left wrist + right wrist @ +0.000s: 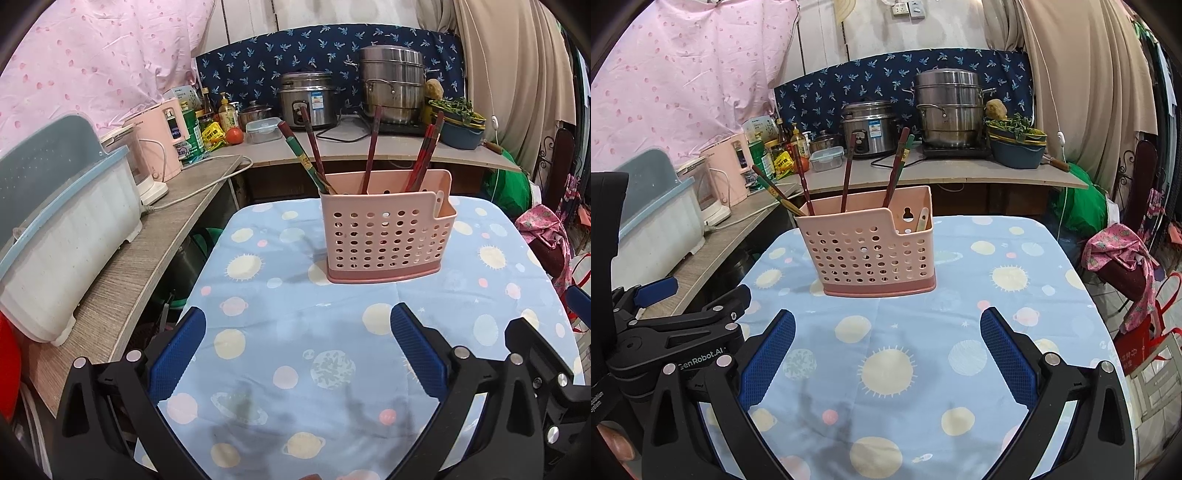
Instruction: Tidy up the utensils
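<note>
A pink perforated utensil holder stands upright on the blue planet-print tablecloth; it also shows in the right wrist view. Several dark red and green chopsticks lean in its back compartment, also seen in the right wrist view. A pale utensil handle sits in its small side pocket. My left gripper is open and empty, short of the holder. My right gripper is open and empty, short of the holder. The left gripper's body shows at the left of the right wrist view.
A wooden counter on the left carries a blue-lidded dish rack and a pink appliance. The back counter holds a rice cooker, a steel steamer pot and a bowl of greens. Bags hang at the right.
</note>
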`<state>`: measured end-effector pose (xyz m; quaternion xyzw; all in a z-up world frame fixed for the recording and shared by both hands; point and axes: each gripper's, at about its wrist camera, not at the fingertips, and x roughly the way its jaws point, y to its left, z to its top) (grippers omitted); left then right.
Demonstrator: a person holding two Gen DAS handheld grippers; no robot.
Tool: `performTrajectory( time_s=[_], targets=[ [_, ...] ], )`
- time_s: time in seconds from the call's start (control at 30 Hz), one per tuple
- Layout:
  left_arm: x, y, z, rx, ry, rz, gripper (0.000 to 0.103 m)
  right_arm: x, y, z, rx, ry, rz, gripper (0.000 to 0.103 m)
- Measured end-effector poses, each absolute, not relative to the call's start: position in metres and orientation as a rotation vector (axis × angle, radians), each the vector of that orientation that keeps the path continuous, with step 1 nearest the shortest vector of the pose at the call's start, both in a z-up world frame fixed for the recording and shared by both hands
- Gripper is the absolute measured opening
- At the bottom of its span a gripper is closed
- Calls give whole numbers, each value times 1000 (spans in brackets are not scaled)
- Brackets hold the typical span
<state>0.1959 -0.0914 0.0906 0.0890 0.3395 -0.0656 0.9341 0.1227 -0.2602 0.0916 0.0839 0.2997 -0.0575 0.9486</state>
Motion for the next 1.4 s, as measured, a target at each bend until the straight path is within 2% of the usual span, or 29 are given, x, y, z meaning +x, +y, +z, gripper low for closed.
performTrajectory(
  time_s=[1.4],
  targets=[
    [199,-92,79,196,721,-142,96,126,-262,82,159,629,-125,97]
  ],
)
